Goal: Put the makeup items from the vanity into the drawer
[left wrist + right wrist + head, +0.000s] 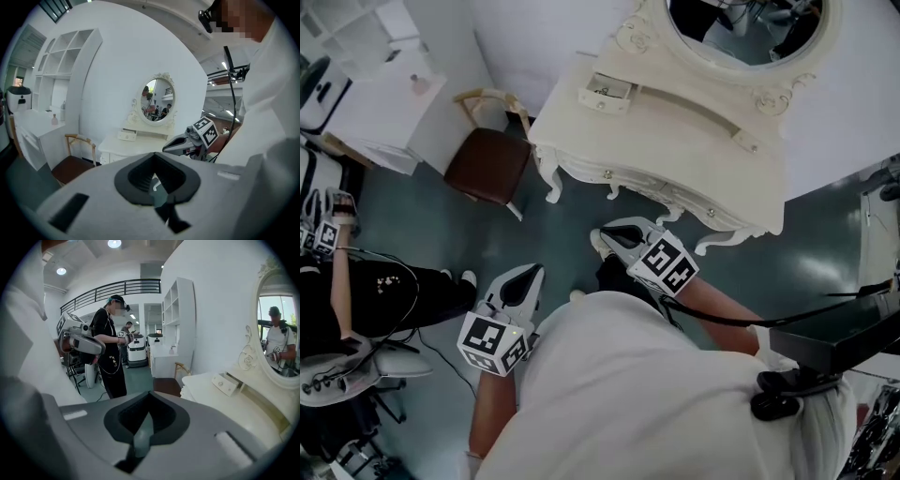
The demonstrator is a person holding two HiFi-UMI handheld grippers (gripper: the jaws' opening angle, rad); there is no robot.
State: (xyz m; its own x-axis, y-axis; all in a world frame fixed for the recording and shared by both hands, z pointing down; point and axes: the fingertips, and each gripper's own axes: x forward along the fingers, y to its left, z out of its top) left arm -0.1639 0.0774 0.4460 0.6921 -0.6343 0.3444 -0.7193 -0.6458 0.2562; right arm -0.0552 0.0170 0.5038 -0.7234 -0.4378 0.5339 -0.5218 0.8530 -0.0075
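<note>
White-painted wood makes up the vanity (675, 141), which stands against the wall with its oval mirror (741, 28) upright at the back and carved scrollwork round the frame. On its top, toward the left end in the head view, sits a small drawer (605, 91), pulled a little way out of its case; whether any makeup lies in it or on the tabletop is too small to tell. Both tools hang in front of the person's white shirt (656, 394), over the teal floor (562, 225) and well apart from the vanity. The left gripper (532, 275) points toward the furniture with its jaws together and nothing between them (its own view shows only a sliver of floor through the dark hollow behind the tips). The right gripper (607, 236) is nearer the vanity's curved legs, its jaws likewise closed on nothing, and its marker cube faces the head camera. A wooden chair (487, 161) with a brown seat stands just beside the vanity's left end, between it and a white shelf unit (384, 84). At the left edge of the head view a second person (384, 291) in black is near, holding another marker-cubed tool; the right gripper view shows that person standing on the same floor.
</note>
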